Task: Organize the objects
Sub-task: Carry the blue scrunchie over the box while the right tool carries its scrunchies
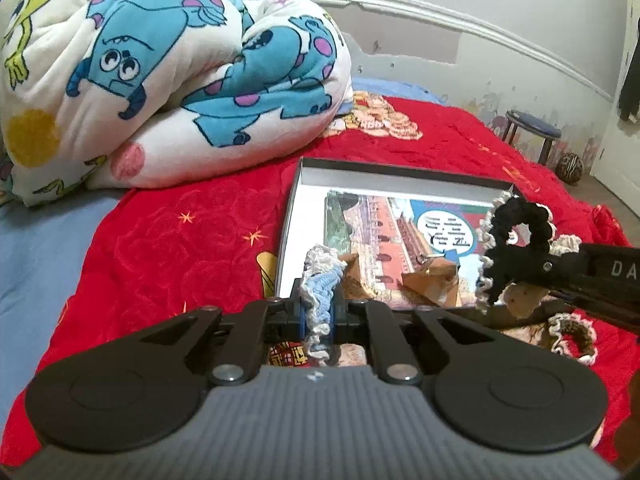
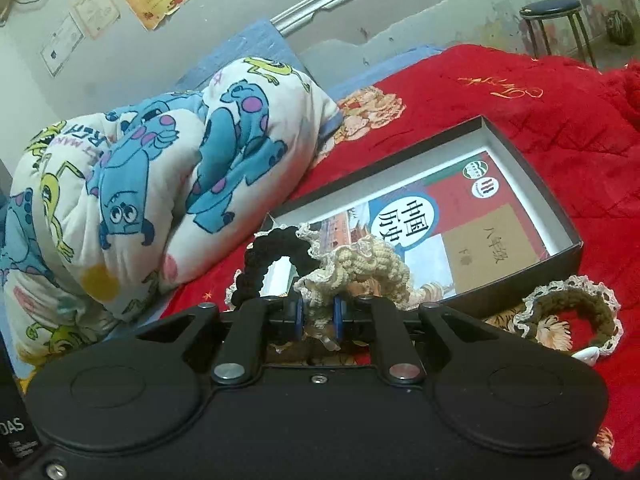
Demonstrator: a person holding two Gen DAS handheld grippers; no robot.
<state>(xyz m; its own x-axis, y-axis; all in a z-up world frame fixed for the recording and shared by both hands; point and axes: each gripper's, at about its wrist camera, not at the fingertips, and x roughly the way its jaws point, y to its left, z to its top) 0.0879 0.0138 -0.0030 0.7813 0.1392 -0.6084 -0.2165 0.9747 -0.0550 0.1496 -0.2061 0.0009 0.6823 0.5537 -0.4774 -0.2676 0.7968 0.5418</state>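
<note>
Bed [image 2: 520, 92], red cover: work surface. A rolled cartoon quilt [image 1: 160, 80] lies well clear to the left, no obstruction.

Box [image 2: 568, 240], open, shallow, dark walls, sits on the red cover just ahead of both claws. A history book [image 2: 460, 224] lies flat on its floor; we treat that as the landing area.

Left claw [image 1: 320, 312]: closed down on a blue-and-white hair tie [image 1: 320, 280], which stands up between the pads at the box's near wall. Right claw [image 2: 319, 316]: closed down on a cream hair tie [image 2: 360, 268]; a black hair tie [image 2: 276, 256] hangs with it, but whether it's gripped or just snagged on the cream one we can't tell. A brown hair tie [image 2: 576, 308] lies loose on the cover, outside the box, to the right.

Procedure, as we judge it:
1. Carry each claw over the near wall, not into it; wall is low but the ties dangle.
2. Release over the book, one claw at a time, approx. mid-box.
3. Open fully; crochet may cling to pads. Confirm black tie drops too.
4. Then fetch brown tie.
</note>
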